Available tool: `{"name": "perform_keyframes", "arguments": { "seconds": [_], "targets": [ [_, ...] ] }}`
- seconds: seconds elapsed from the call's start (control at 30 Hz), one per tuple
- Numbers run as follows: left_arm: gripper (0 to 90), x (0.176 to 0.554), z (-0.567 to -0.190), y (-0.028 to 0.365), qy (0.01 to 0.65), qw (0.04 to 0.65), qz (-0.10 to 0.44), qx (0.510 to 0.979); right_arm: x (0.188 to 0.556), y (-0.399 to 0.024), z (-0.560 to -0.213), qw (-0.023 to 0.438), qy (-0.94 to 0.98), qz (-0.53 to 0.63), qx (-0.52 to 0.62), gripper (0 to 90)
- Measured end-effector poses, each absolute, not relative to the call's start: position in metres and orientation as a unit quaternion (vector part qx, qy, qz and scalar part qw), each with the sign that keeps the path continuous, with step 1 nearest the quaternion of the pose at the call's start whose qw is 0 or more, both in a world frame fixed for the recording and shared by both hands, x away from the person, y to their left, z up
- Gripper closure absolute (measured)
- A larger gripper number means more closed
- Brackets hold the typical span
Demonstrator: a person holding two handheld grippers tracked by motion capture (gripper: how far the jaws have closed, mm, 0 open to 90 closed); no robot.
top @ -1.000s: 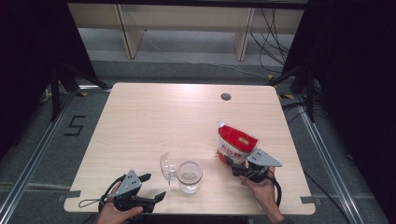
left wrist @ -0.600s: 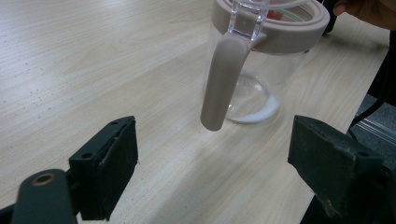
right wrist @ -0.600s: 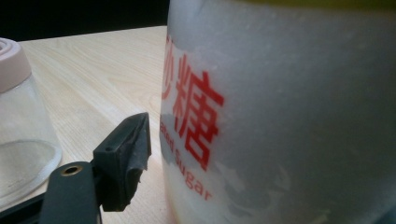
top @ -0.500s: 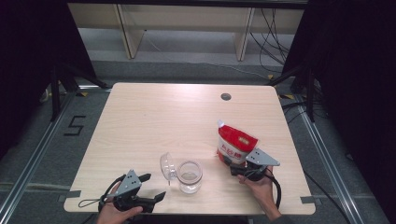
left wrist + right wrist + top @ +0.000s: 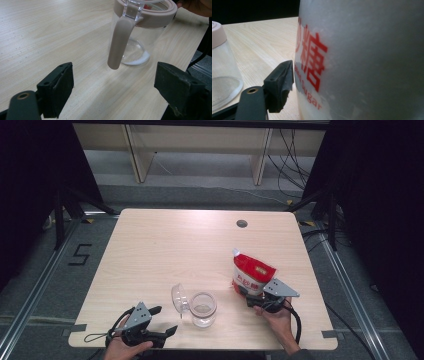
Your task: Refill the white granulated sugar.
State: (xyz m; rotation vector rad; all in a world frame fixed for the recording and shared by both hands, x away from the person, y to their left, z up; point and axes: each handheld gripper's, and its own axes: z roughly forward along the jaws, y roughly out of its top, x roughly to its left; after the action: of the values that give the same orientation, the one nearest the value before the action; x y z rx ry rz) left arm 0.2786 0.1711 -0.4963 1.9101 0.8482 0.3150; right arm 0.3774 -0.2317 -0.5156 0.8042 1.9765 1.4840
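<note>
high view: right gripper (image 5: 246,293) clamped on sugar bag (image 5: 251,272) near table (image 5: 165,250) front edge; left gripper (image 5: 162,321) spread, near glass jar (image 5: 203,309).
left gripper view: jaws wide apart, facing jar (lid open).
right gripper view: jaw pressed against bag.

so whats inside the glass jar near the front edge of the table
The glass jar holds a thin layer of white powder on its bottom, and the lid is flipped open. The strap in front hides a strip of the inside.
</note>
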Motion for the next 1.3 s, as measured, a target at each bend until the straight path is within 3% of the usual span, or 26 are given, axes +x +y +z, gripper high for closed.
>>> {"name": "perform_keyframes", "arguments": {
  "seconds": [0.83, 0.93, 1.27, 1.3],
  "targets": [
    [15.6, 0.278, -0.497, 0.170, 0.348, 0.491, 0.128, 0.788, 0.385, -0.230, -0.518, 0.254, 0.709, 0.583, 0.306, 31.0],
    [15.6, 0.278, -0.498, 0.170, 0.346, 0.490, 0.126, 0.790, 0.390, -0.232, -0.517, 0.251, 0.711, 0.593, 0.283, 38.8],
    [15.6, 0.278, -0.498, 0.169, 0.343, 0.491, 0.121, 0.792, 0.381, -0.227, -0.511, 0.231, 0.724, 0.575, 0.303, 41.0],
    [15.6, 0.278, -0.498, 0.169, 0.343, 0.491, 0.121, 0.792, 0.383, -0.229, -0.510, 0.253, 0.726, 0.568, 0.294, 41.1]
  ]
}}
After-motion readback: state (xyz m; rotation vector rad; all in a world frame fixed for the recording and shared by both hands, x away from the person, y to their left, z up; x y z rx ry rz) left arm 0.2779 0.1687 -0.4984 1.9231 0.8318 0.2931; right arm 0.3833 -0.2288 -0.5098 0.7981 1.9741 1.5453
